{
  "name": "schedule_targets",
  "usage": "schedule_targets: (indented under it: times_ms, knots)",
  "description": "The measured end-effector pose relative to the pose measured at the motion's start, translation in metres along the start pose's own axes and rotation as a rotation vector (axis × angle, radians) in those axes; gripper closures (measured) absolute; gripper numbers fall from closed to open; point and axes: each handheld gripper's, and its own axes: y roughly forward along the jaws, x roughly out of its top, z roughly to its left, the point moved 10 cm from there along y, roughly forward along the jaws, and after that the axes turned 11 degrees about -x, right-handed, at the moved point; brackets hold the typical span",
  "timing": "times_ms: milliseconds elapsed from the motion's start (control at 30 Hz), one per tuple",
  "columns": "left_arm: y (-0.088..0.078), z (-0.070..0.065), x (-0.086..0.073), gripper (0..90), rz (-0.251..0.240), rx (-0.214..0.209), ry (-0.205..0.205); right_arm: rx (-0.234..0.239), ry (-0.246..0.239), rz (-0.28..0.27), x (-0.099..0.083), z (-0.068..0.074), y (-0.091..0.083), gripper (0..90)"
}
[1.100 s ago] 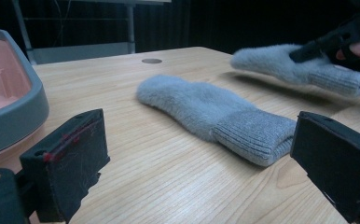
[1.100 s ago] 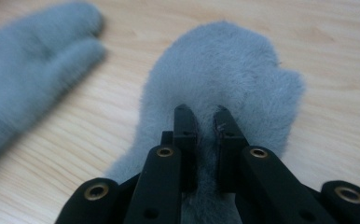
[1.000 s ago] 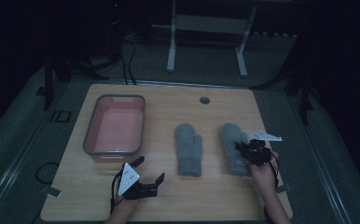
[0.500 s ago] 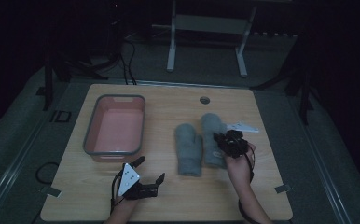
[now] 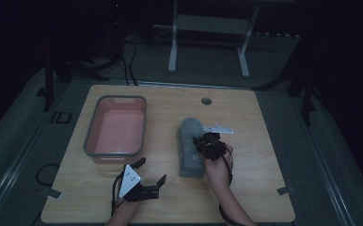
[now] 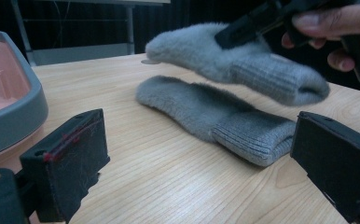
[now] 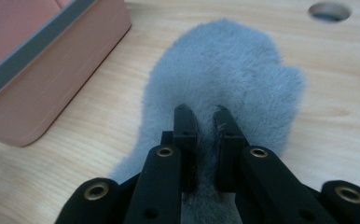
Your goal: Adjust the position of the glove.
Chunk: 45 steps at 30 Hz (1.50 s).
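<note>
Right tongs [image 7: 201,114] pinched on upper grey mitten [image 7: 225,74], held just above lower mitten [image 6: 215,114] lying flat on worktop [image 5: 264,188]. Left tongs [image 5: 149,175] spread, empty, near pink bin [image 5: 91,141].

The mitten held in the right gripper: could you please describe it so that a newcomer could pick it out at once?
On the wooden table, look right of the pink tub, where two grey mittens overlap. The held mitten hangs just above the mitten lying flat. Unlike its neighbour, it is off the wood, pinched in the right gripper.
</note>
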Motion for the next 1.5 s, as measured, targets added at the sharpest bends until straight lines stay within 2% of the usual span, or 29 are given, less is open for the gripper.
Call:
schedule_targets:
  times_ms: [67, 200, 233, 333, 467, 567, 633, 700, 733, 800, 867, 900, 967, 1000, 1033, 1100, 1167, 1233, 1300, 1367, 1500]
  knots:
    - [0.000, 0.000, 0.000, 4.3, 0.001, 0.000, -0.001, 0.016, 0.005, 0.020, -0.006, 0.004, 0.004, 82.3]
    - [0.000, 0.000, 0.000, 4.2, 0.002, 0.000, -0.001, 0.003, -0.025, 0.027, -0.012, 0.010, 0.010, 82.2]
    - [0.000, 0.000, 0.000, 4.3, 0.001, -0.001, -0.001, 0.014, -0.020, 0.036, -0.013, 0.011, 0.013, 81.9]
    - [0.000, 0.000, 0.000, 4.3, 0.003, -0.001, -0.001, 0.005, -0.022, 0.043, -0.019, 0.013, 0.020, 79.0]
    - [0.000, -0.001, 0.000, 4.3, 0.009, -0.003, 0.009, 0.024, 0.001, 0.067, -0.028, 0.014, 0.029, 64.2]
    - [0.002, -0.003, 0.000, 4.3, 0.014, -0.005, 0.026, 0.044, -0.014, 0.062, -0.028, 0.016, 0.029, 53.1]
    - [0.002, -0.003, -0.001, 4.3, 0.014, -0.006, 0.022, 0.058, -0.024, 0.056, -0.025, 0.016, 0.026, 49.6]
    - [0.002, -0.002, -0.001, 4.3, 0.015, -0.005, 0.016, 0.092, -0.041, 0.043, -0.019, 0.017, 0.023, 47.6]
    - [0.002, -0.002, -0.001, 4.3, 0.018, -0.003, 0.014, 0.109, -0.048, 0.036, -0.016, 0.018, 0.021, 42.1]
    - [0.002, -0.002, -0.001, 4.2, 0.017, 0.001, 0.010, 0.127, -0.091, 0.006, -0.010, 0.018, 0.019, 35.3]
    - [0.002, -0.001, -0.001, 4.2, 0.016, -0.001, -0.002, 0.094, -0.156, -0.039, -0.007, 0.016, 0.015, 22.0]
    - [0.002, -0.001, -0.001, 4.2, 0.017, -0.006, -0.019, 0.114, -0.164, -0.028, -0.007, 0.017, 0.013, 18.4]
    - [0.003, 0.000, -0.002, 4.2, 0.025, -0.008, -0.039, 0.182, -0.135, -0.015, -0.007, 0.018, 0.008, 14.1]
    - [0.003, 0.002, -0.003, 4.2, 0.037, -0.002, -0.049, 0.206, -0.136, -0.001, -0.008, 0.017, 0.006, 14.4]
    - [0.004, 0.003, -0.003, 4.1, 0.040, -0.001, -0.059, 0.206, -0.170, -0.004, -0.009, 0.014, 0.005, 13.6]
    - [0.005, 0.003, -0.004, 4.1, 0.061, -0.001, -0.067, 0.193, -0.213, -0.031, -0.007, 0.010, 0.002, 14.5]
    - [0.007, 0.003, -0.006, 3.7, 0.086, -0.016, -0.073, 0.219, -0.238, -0.067, -0.004, 0.005, -0.005, 14.5]
    - [0.008, 0.002, -0.007, 3.7, 0.113, -0.025, -0.088, 0.203, -0.277, -0.115, -0.001, -0.003, -0.010, 14.5]
    - [0.011, 0.000, -0.006, 3.7, 0.134, -0.038, -0.104, 0.193, -0.305, -0.129, 0.000, -0.011, -0.014, 14.5]
    - [0.013, -0.001, -0.004, 3.7, 0.146, -0.050, -0.118, 0.199, -0.314, -0.100, -0.003, -0.019, -0.018, 15.2]
    - [0.018, -0.003, 0.004, 3.7, 0.166, -0.077, -0.137, 0.237, -0.280, -0.068, -0.007, -0.029, -0.029, 16.3]
